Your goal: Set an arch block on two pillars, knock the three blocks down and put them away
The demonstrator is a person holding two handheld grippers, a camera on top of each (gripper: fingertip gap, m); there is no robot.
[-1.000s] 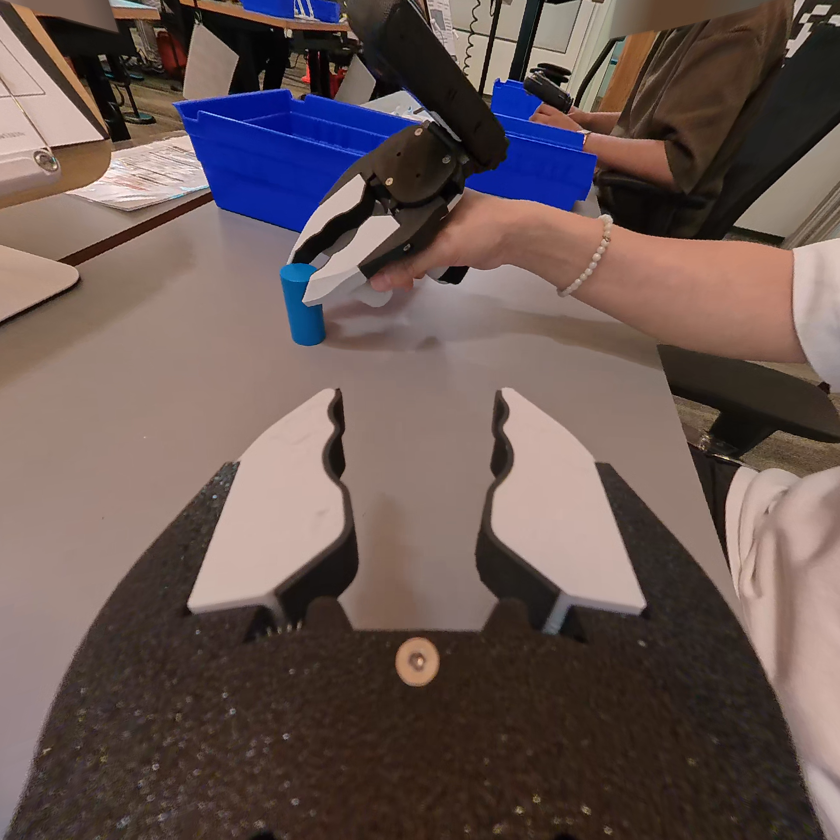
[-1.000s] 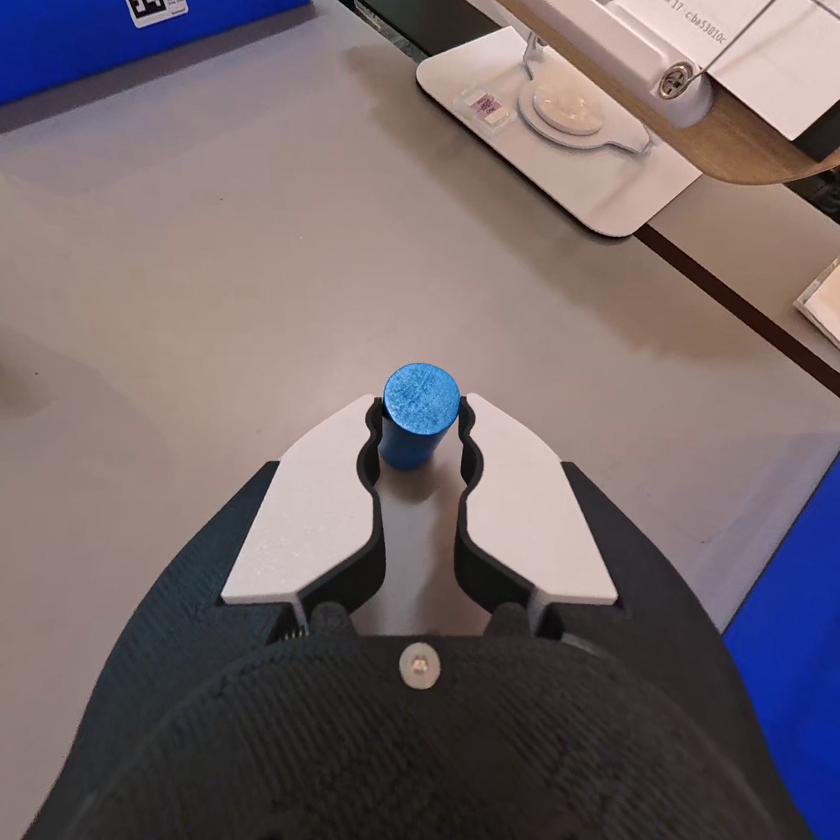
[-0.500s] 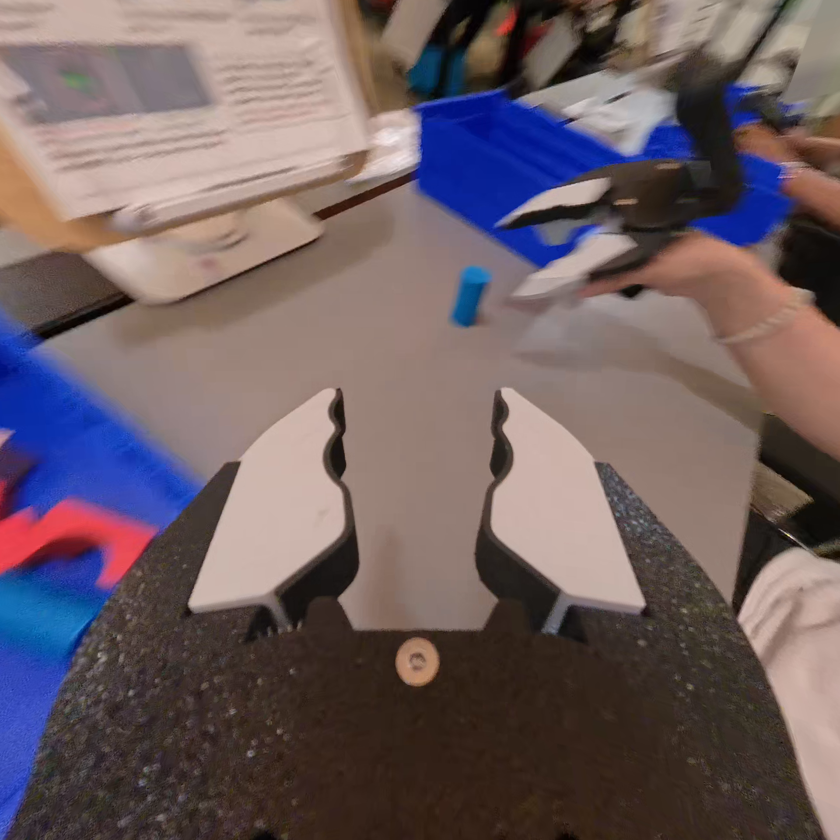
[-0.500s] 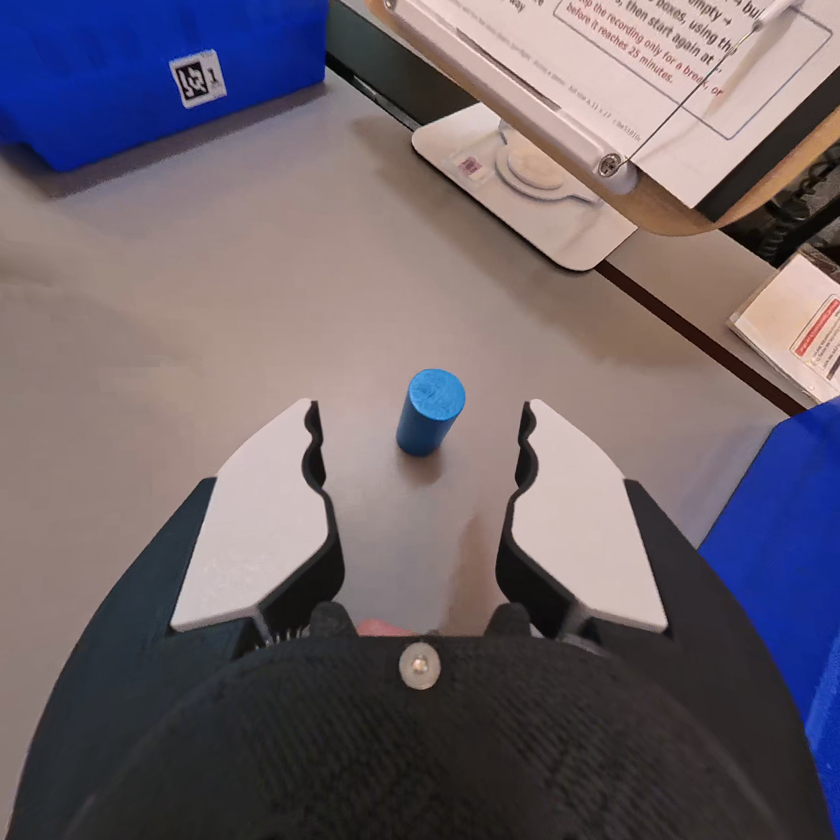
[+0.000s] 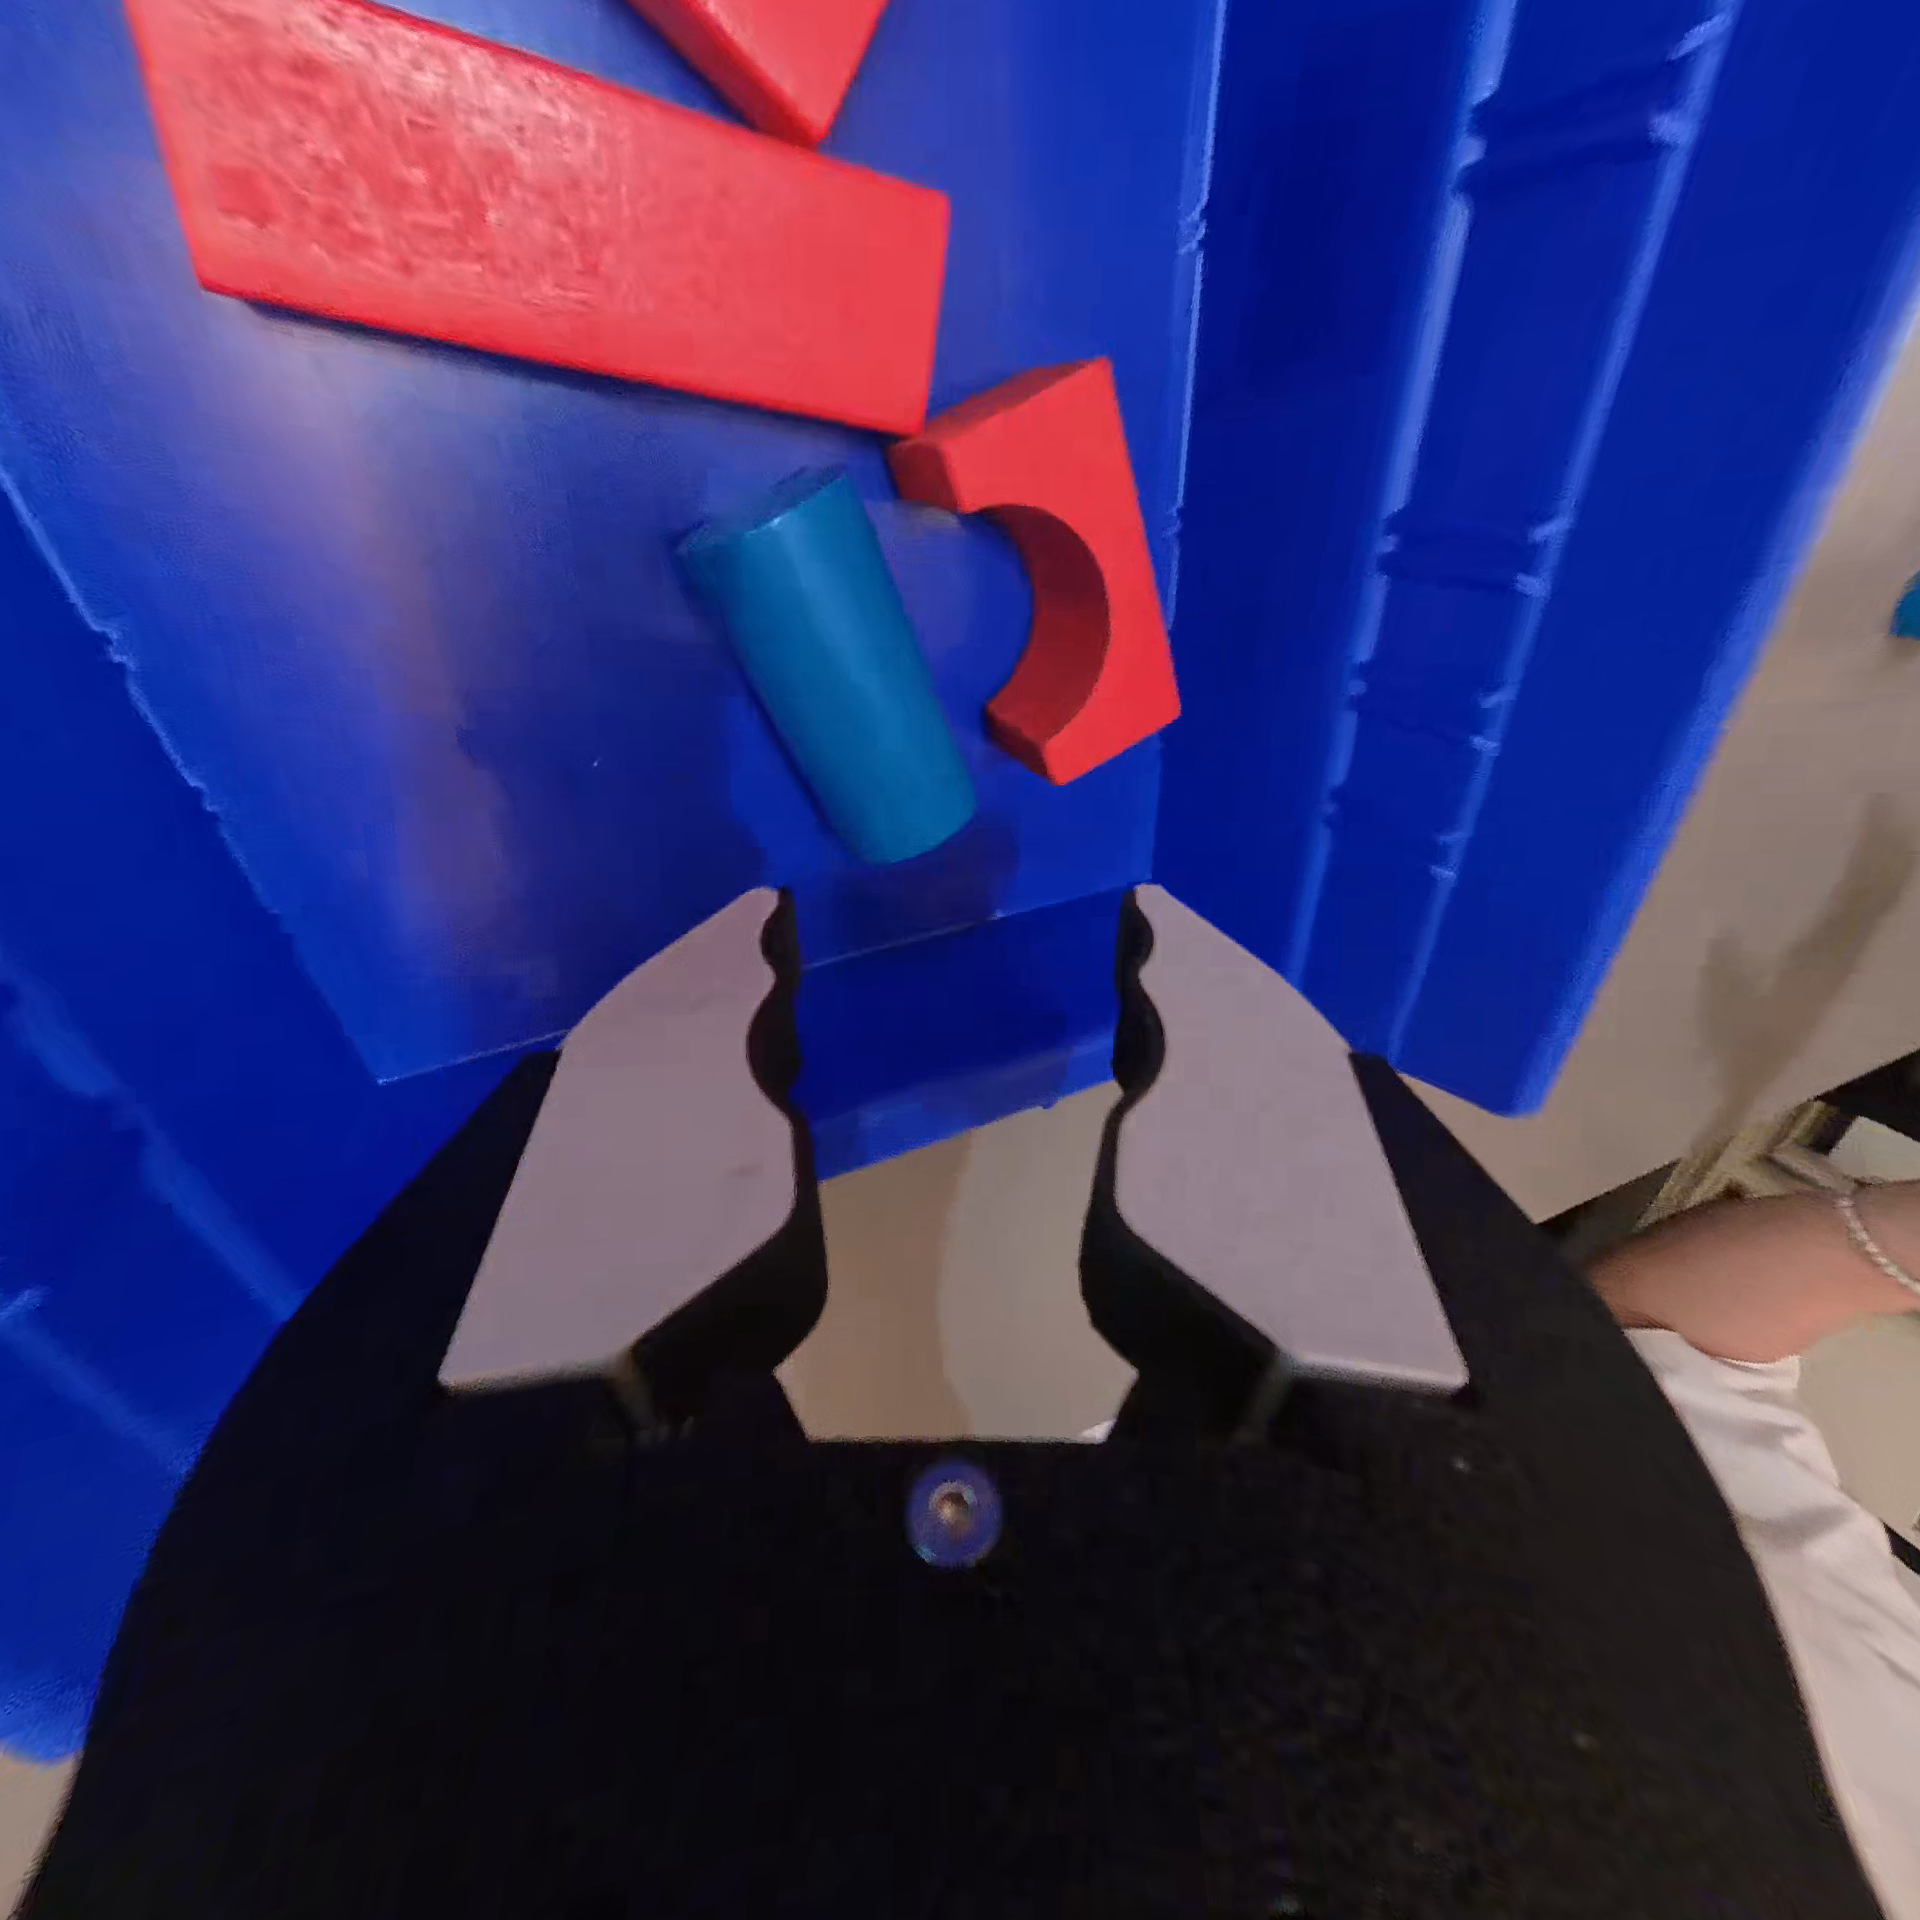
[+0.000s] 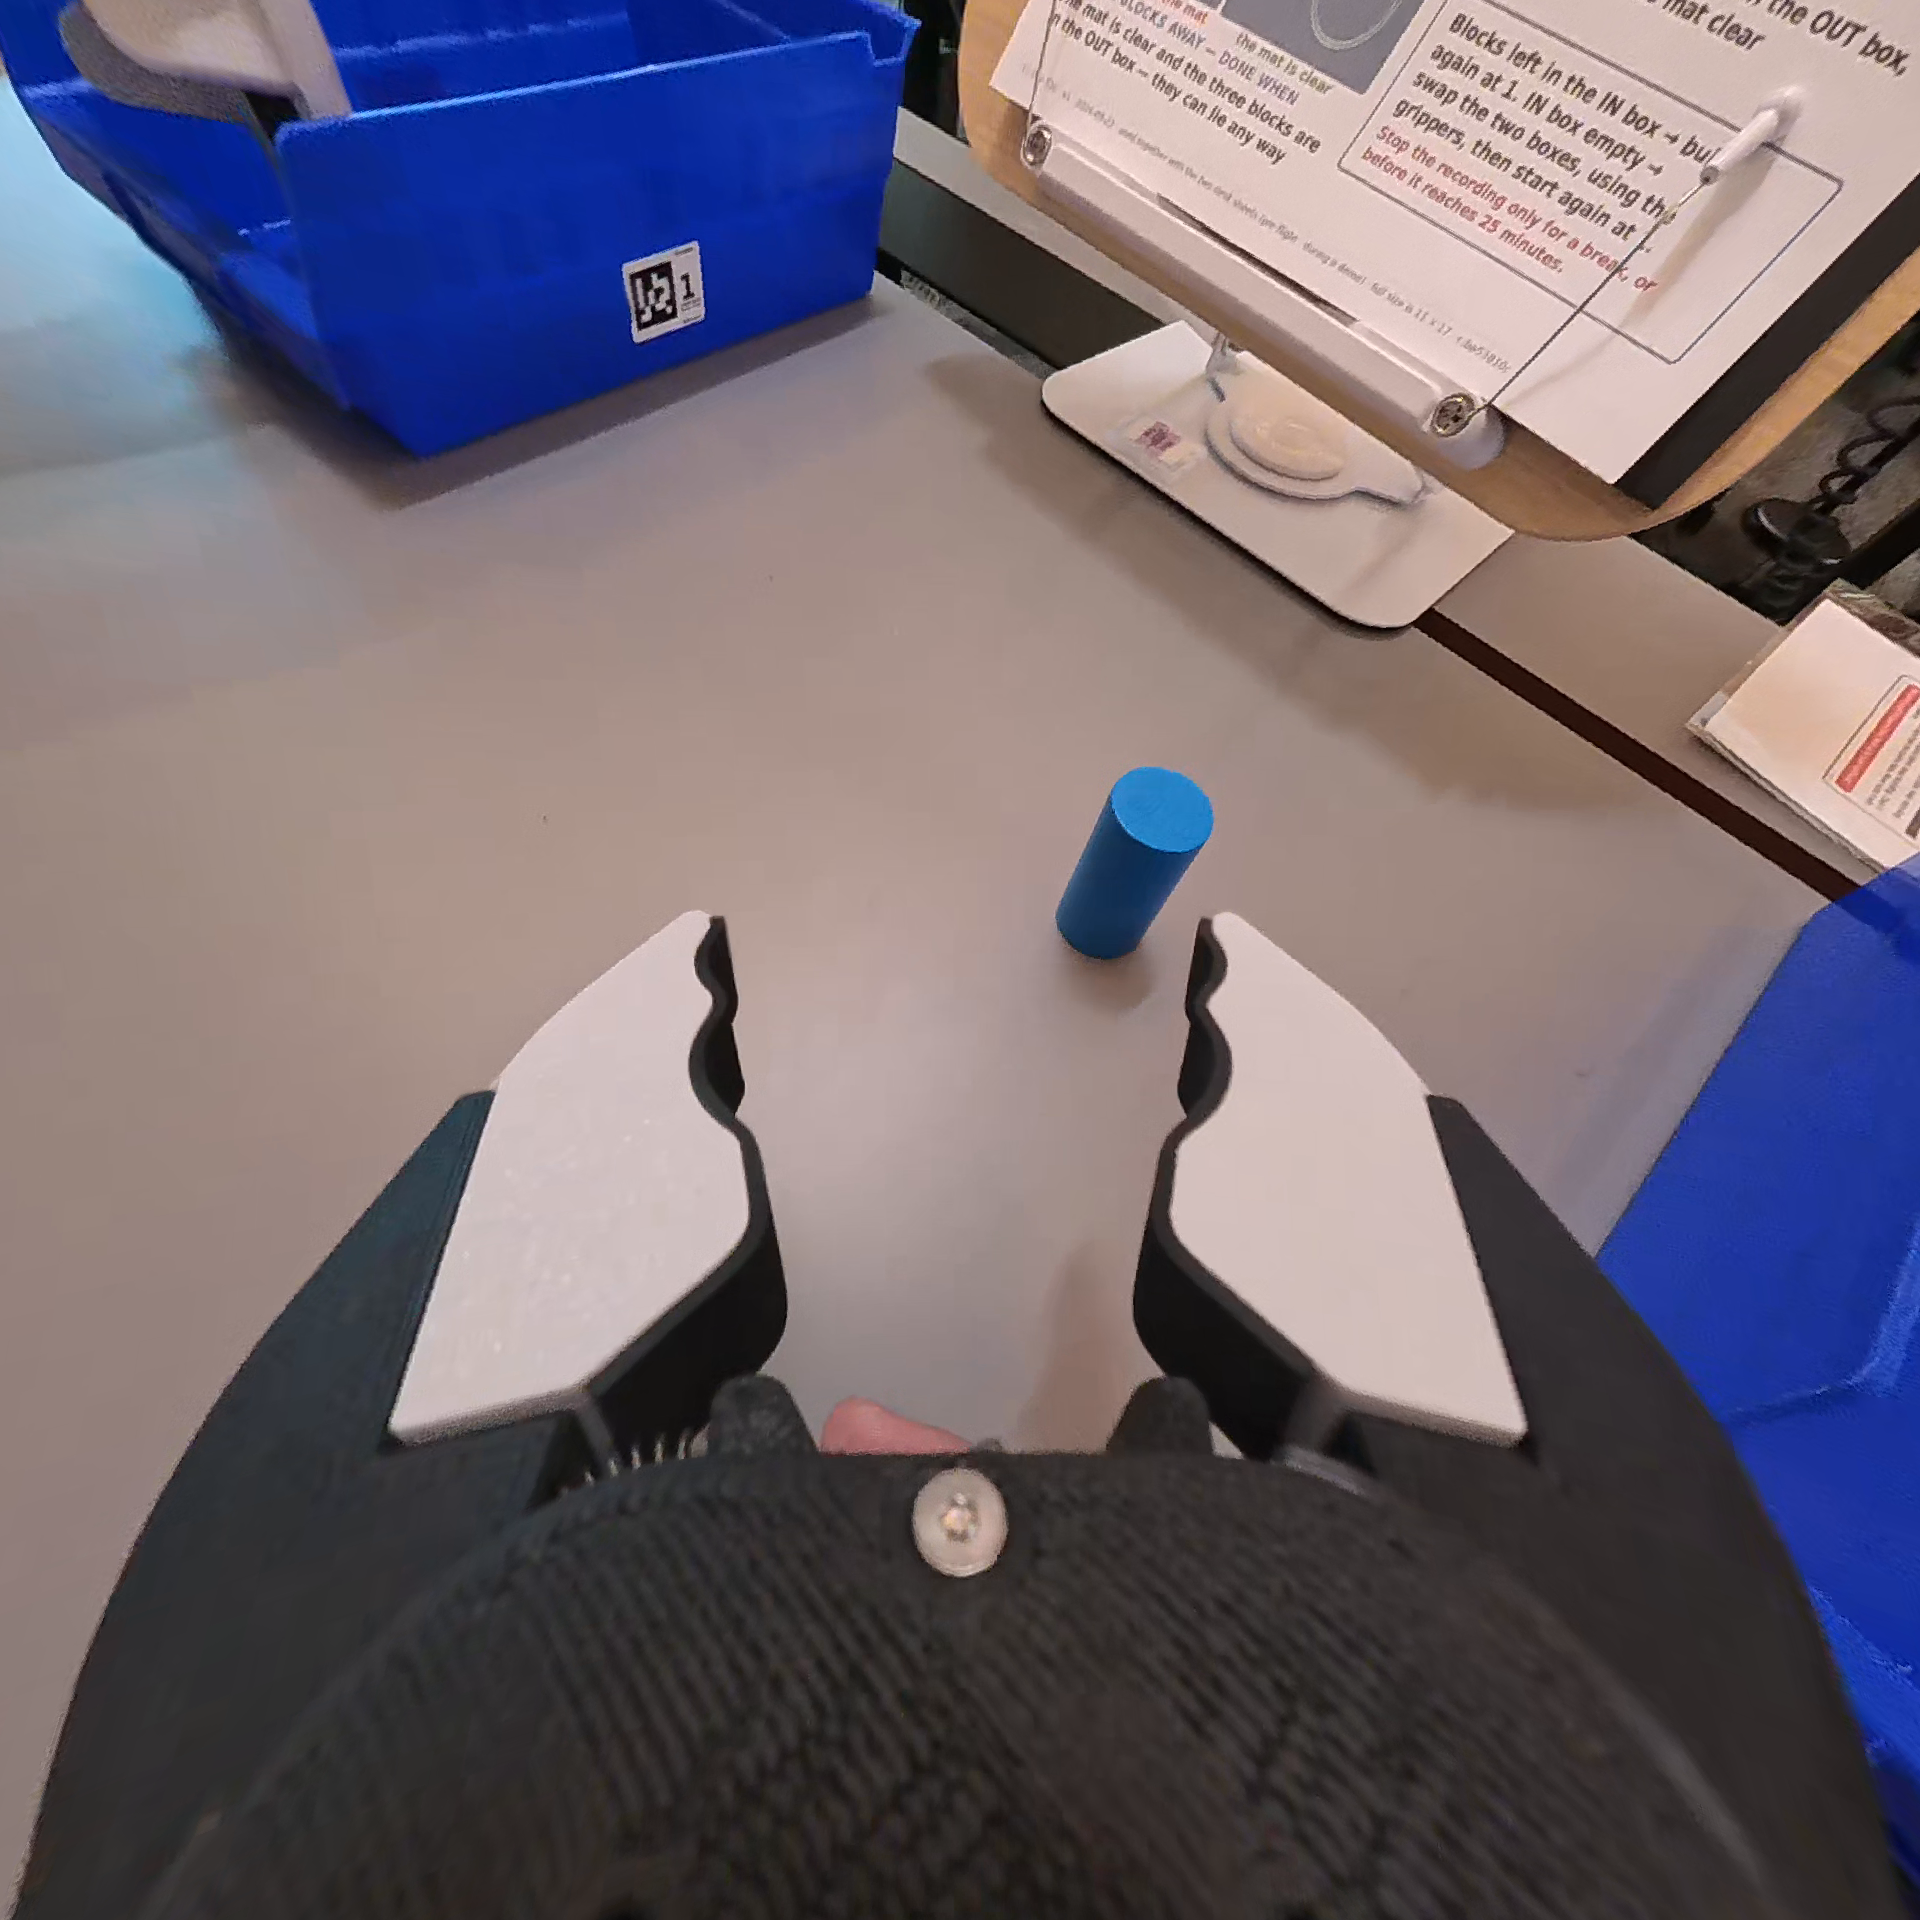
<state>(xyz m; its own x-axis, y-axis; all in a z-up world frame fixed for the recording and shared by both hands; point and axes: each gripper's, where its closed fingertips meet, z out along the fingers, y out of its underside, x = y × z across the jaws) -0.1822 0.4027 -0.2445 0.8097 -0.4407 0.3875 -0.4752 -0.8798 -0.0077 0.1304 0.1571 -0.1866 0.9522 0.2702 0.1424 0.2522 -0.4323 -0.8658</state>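
Note:
My left gripper (image 5: 956, 914) is open and empty over the near end of a blue bin (image 5: 1455, 520). In the bin lie a teal-blue cylinder (image 5: 831, 665) just ahead of my fingertips, a red arch block (image 5: 1049, 561) beside it, a long red plank (image 5: 540, 218) and part of another red block (image 5: 769, 52). My right gripper (image 6: 956, 935) is open and empty above the grey table (image 6: 520, 727). A blue cylinder (image 6: 1132, 862) stands upright on the table just ahead of my right finger, apart from it.
A blue bin with a square tag (image 6: 540, 208) stands at the far left, with part of the other gripper (image 6: 208, 42) above it. A tilted instruction board on a white base (image 6: 1299, 478) is at the far right. Another blue bin (image 6: 1787, 1195) sits at the right edge. About 40 cm separates my left fingertips from my right. My left gripper is the nearer one to the red block (image 5: 769, 52): about 11 cm, against 45 cm.
My right gripper opened, let go of the blue cylinder and pulled back. My left gripper swung left from the table to over the blue bin with blocks.

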